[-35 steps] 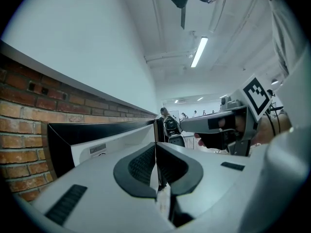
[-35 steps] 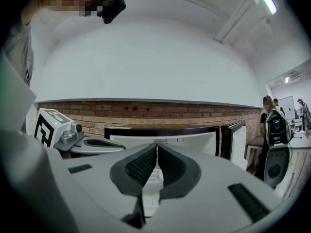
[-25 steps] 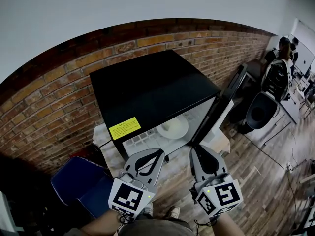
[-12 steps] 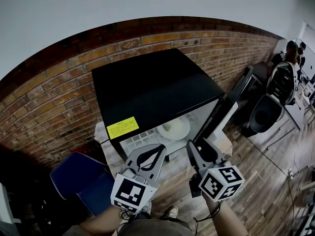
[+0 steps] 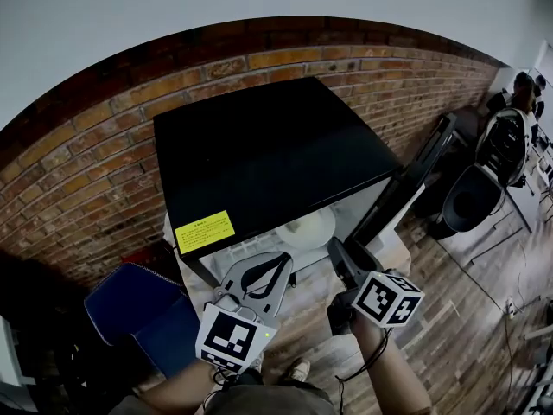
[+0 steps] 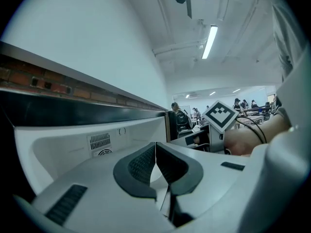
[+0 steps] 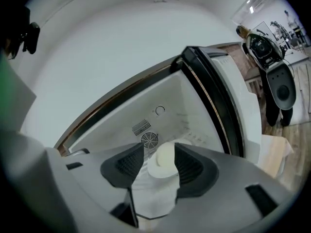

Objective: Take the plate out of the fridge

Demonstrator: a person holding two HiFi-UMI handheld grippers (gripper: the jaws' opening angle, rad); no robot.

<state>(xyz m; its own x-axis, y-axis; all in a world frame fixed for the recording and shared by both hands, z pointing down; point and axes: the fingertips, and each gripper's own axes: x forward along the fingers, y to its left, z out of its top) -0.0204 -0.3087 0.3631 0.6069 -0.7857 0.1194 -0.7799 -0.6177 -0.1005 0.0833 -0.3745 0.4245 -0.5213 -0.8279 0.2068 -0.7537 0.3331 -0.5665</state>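
A black mini fridge [image 5: 259, 154] stands against the brick wall, its door [image 5: 406, 184] swung open to the right. A white plate [image 5: 304, 229] lies on the shelf inside. My right gripper [image 5: 339, 249] hovers just in front of the opening; its jaws are opening. In the right gripper view the plate [image 7: 164, 157] shows ahead between the jaws of this gripper [image 7: 160, 166], well beyond them and untouched. My left gripper [image 5: 278, 259] hangs beside it, left of the plate. Its jaws meet at the tips [image 6: 155, 152] with nothing held.
A blue padded seat [image 5: 138, 318] sits on the floor left of the fridge. A brick wall [image 5: 78, 171] runs behind. A dark office chair [image 5: 471, 201] stands past the open door, on wooden floor [image 5: 467, 318]. The person's shoes [image 5: 298, 372] are below the grippers.
The right gripper's jaws have spread apart and its marker cube has turned over to the right. The view has edged closer to the fridge. The left gripper stays shut.
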